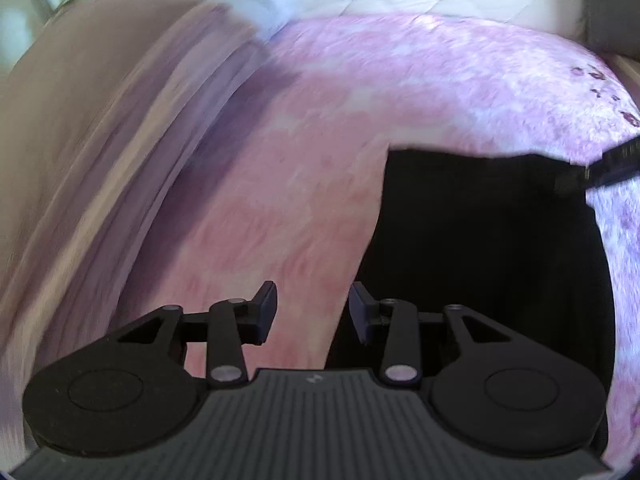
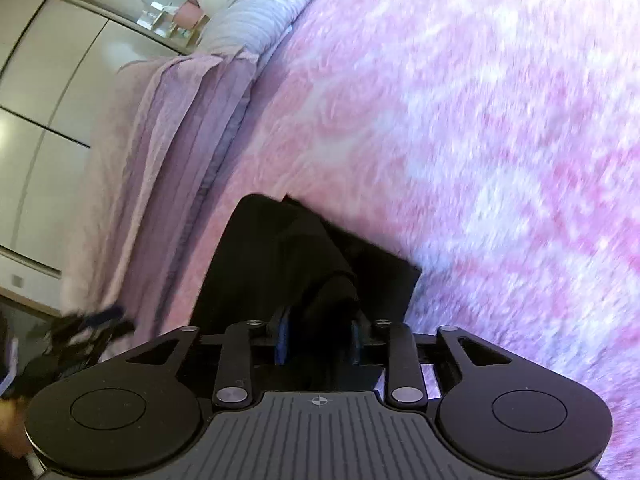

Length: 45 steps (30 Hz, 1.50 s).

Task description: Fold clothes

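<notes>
A black garment [image 1: 480, 240] lies folded flat on the pink patterned bedspread [image 1: 280, 184]. My left gripper [image 1: 313, 312] hovers open just beyond the garment's left edge, with nothing between its fingers. In the right wrist view the black garment [image 2: 280, 264] stretches away from my right gripper [image 2: 319, 338], which is shut on a bunched fold of it between the blue pads [image 2: 282, 340]. The right gripper's tip [image 1: 612, 164] shows at the garment's far right corner in the left view. The left gripper [image 2: 88, 328] appears blurred at the lower left.
A lilac sheet [image 2: 168, 152] hangs over the bed's side. A pale ribbed pillow [image 2: 264, 12] lies at the head. White wardrobe doors [image 2: 48, 92] stand beyond the bed. The pink bedspread [image 2: 480, 140] spreads wide on the right.
</notes>
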### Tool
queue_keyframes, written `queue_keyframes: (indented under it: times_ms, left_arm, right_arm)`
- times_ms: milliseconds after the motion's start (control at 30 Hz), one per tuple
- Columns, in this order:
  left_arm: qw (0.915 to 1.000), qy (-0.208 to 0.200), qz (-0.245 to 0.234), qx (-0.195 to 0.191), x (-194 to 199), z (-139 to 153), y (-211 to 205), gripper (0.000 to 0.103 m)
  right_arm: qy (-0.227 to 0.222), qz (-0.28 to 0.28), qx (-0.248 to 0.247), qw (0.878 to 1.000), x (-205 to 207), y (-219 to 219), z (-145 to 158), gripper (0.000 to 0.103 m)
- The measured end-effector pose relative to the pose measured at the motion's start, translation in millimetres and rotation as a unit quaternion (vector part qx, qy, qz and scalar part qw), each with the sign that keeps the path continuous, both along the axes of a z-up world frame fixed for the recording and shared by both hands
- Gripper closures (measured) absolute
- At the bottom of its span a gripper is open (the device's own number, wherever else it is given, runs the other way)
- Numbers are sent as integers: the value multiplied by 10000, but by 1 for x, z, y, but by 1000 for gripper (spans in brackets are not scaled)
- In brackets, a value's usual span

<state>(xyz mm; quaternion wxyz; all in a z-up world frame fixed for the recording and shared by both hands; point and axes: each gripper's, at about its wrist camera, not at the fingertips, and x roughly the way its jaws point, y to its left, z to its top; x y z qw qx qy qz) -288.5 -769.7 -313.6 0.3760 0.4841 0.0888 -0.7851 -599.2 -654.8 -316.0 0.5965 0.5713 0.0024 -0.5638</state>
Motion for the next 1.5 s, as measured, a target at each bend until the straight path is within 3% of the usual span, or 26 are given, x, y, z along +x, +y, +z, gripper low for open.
queue_keyframes:
  times_ms: [67, 133, 200, 267, 300, 533, 700, 733, 767, 800, 833, 900, 1033, 1233, 1300, 1333, 1367, 1400, 1467, 1500]
  left_arm:
    - [9996, -26, 232, 154, 20, -8, 14, 68]
    - [9984, -54, 442, 359, 36, -20, 28, 68]
    - [9969, -50, 577, 537, 49, -31, 43, 67]
    - [9955, -34, 658, 676, 60, -41, 58, 66]
    - [9955, -33, 644, 694, 64, -44, 65, 64]
    - [9952, 283, 281, 897, 76, -51, 96, 62]
    - [9926, 624, -36, 1041, 80, -51, 117, 63]
    - [9926, 648, -73, 1029, 81, -51, 122, 63]
    - [9925, 675, -98, 1019, 81, -52, 129, 63]
    - [9921, 709, -131, 1023, 82, -53, 136, 63]
    - [9920, 723, -181, 1016, 82, -54, 144, 63]
    - [9916, 751, -289, 1014, 82, -57, 161, 63]
    - [9891, 876, -516, 1067, 75, -63, 191, 63]
    - [9899, 1061, -685, 641, 57, -80, 207, 63]
    - [9893, 1095, -745, 620, 47, -88, 212, 70]
    - [9887, 1094, -785, 661, 42, -91, 217, 70]
    - [9880, 1098, -812, 727, 38, -92, 223, 72]
    - [9869, 1110, -870, 786, 35, -92, 231, 70]
    - [9832, 1155, -1114, 866, 33, -87, 248, 72]
    - [9809, 1162, -1268, 905, 36, -84, 254, 83]
  right_arm:
    - [406, -173, -7, 9990, 3, 5, 11, 58]
    - [675, -380, 12, 9970, 5, 13, 18, 55]
    - [619, -381, 14, 9974, 10, 27, 23, 53]
    - [465, -173, 40, 9988, 22, 41, 24, 32]
    - [380, -63, 68, 9992, 31, 47, 23, 28]
    - [-745, 764, 381, 9936, 128, 102, 1, 28]
    - [-469, 1648, -12, 9852, 203, 108, -9, 28]
    - [-408, 1663, 15, 9852, 208, 105, -13, 31]
    - [-375, 1630, 99, 9859, 210, 102, -17, 56]
    - [-342, 1597, 183, 9864, 211, 100, -22, 72]
    - [-345, 1551, 262, 9869, 208, 100, -25, 94]
    - [-255, 1508, 390, 9875, 197, 109, -26, 97]
    - [405, 1544, 687, 9848, 177, 136, -14, 98]
    - [1360, 2006, 432, 9692, 185, 146, 29, 98]
    - [1556, 2040, 388, 9658, 185, 146, 36, 91]
    - [1591, 1978, 410, 9664, 183, 146, 36, 69]
    - [1585, 1882, 437, 9683, 180, 145, 34, 41]
    - [1560, 1773, 463, 9706, 177, 147, 32, 34]
    - [1429, 1653, 540, 9743, 174, 146, 29, 34]
    - [1353, 1606, 582, 9760, 173, 146, 27, 34]
